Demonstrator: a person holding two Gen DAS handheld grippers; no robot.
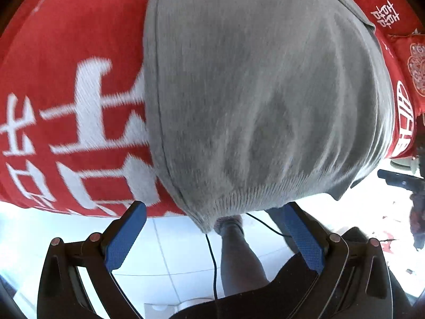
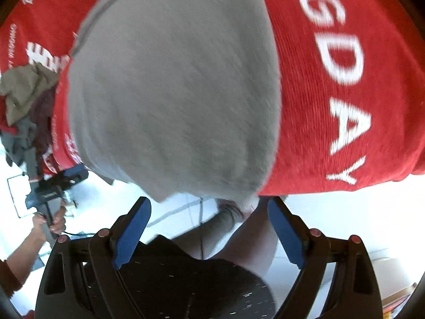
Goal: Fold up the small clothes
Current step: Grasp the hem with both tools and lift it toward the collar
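Note:
A grey knit garment [image 1: 265,93] lies on a red cloth with white lettering [image 1: 66,53], its ribbed hem hanging over the near edge. My left gripper [image 1: 215,228] is open, its blue pads [image 1: 124,239] spread on either side of the hem's lowest corner, not touching it. In the right wrist view the same grey garment [image 2: 175,93] lies on the red cloth [image 2: 345,79]. My right gripper [image 2: 209,228] is open just below the garment's near edge, empty. The left gripper [image 2: 71,176] shows at the left of that view, held in a hand.
A pile of other small clothes [image 2: 24,101] lies at the left on the red cloth. A white tiled floor [image 1: 172,252], a black cable [image 1: 212,260] and the person's legs [image 1: 239,260] are below the edge. A red cushion [image 1: 414,66] is at far right.

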